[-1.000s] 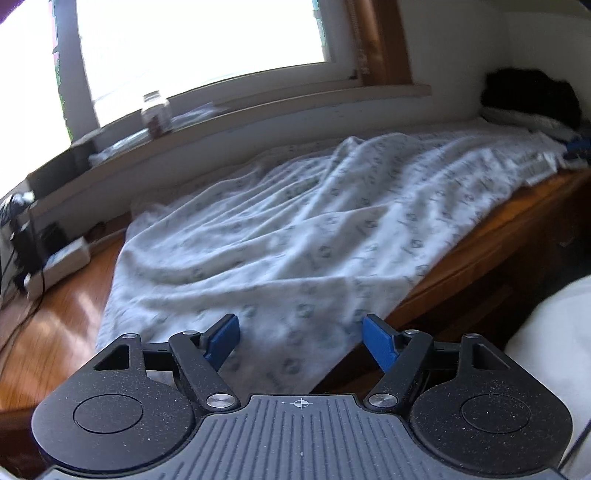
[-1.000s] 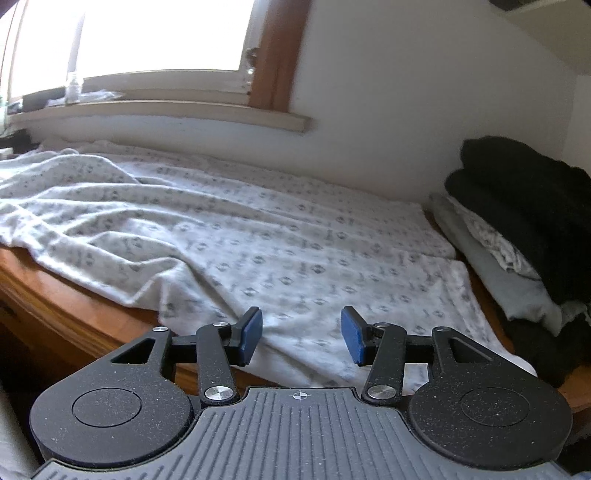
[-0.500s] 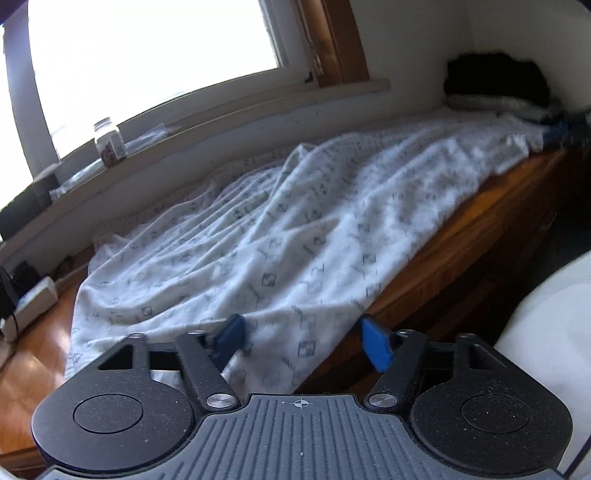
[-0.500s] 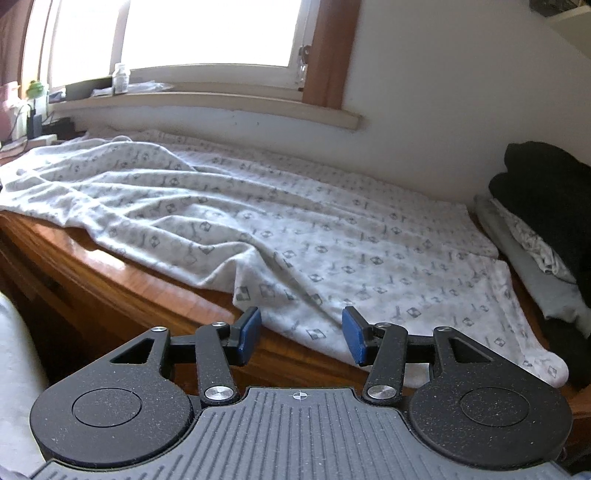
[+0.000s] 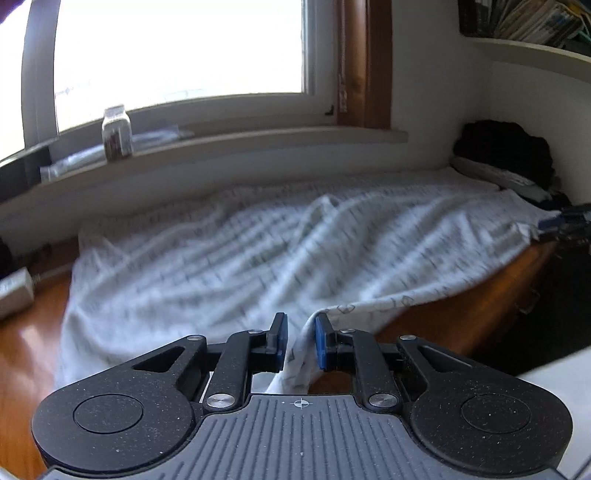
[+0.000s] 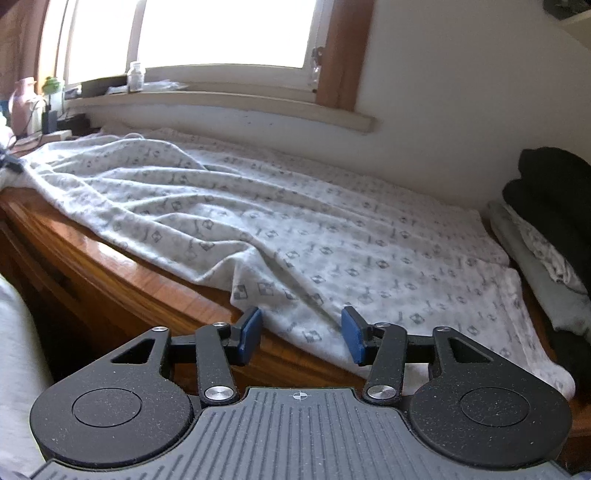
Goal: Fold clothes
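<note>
Folding barely begun: white grey-patterned garment lies unfolded; left gripper closing on its hem, right gripper half-open, narrowing, empty.

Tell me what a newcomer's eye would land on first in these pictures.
The big white patterned cloth spread rumpled across the wooden top under the bright window. The left hand-held gripper is closing on its near edge, and the right hand-held gripper is closing around the edge too. Dark folded clothes are stacked far right.
</note>
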A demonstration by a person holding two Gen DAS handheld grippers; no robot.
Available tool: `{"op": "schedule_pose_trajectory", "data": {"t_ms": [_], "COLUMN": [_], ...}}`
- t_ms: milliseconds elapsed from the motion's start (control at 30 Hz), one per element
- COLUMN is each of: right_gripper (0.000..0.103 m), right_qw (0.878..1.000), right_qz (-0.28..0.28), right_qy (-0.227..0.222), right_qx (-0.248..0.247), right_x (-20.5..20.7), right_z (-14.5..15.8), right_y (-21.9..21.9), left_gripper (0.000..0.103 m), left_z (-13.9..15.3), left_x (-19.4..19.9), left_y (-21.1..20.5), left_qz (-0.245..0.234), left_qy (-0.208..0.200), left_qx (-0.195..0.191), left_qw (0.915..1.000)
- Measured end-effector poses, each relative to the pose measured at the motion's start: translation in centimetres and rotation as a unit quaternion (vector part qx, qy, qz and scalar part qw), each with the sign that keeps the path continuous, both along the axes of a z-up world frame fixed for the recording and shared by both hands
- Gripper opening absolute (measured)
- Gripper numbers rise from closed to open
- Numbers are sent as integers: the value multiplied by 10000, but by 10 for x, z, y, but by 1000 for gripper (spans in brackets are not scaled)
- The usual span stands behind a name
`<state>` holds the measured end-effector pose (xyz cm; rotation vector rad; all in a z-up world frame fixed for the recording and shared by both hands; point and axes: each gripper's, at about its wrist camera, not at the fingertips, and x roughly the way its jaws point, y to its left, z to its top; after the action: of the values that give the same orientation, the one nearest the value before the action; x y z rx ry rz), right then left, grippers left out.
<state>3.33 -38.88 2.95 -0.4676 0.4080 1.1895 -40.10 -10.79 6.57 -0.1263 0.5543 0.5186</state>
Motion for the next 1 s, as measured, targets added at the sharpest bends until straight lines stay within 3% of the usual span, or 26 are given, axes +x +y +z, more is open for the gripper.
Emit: {"op": "schedule_pose_trajectory", "data": {"t_ms": [33, 100, 333, 400, 467, 767, 900, 1000], "right_gripper": [36, 9, 6, 6, 6, 6, 6, 6], "right_qw": [10000, 9999, 9991, 9989, 9983, 9990, 9991, 9991], "right_qz": [44, 155, 183, 186, 181, 24, -11, -29], "right_qy": [26, 1, -352, -410, -527, -393, -386, -385], "right_qx": [-22, -74, -138, -131, -153, -206, -187, -186], "right_x": [3, 7, 33, 37, 36, 36, 35, 34], "right_z": [0, 3, 30, 35, 37, 24, 25, 25], "right_y": [2, 6, 30, 39, 45, 46, 46, 47], "left_gripper": [17, 17, 17, 28, 52, 57, 57, 63], "left_z": [3, 7, 18, 15, 9, -26, -35, -41], "left_x": [4, 12, 37, 38, 39, 49, 47, 44], "left_y": [8, 23, 36, 21, 3, -62, -70, -74], "left_qz": [8, 1, -94, -180, -270, -727, -777, -794], "left_qy": [4, 34, 118, 147, 205, 672, 807, 857], "left_qx": [13, 66, 219, 283, 375, 669, 586, 525], "left_qw": [10000, 10000, 9996, 9993, 9987, 9928, 9920, 9918]}}
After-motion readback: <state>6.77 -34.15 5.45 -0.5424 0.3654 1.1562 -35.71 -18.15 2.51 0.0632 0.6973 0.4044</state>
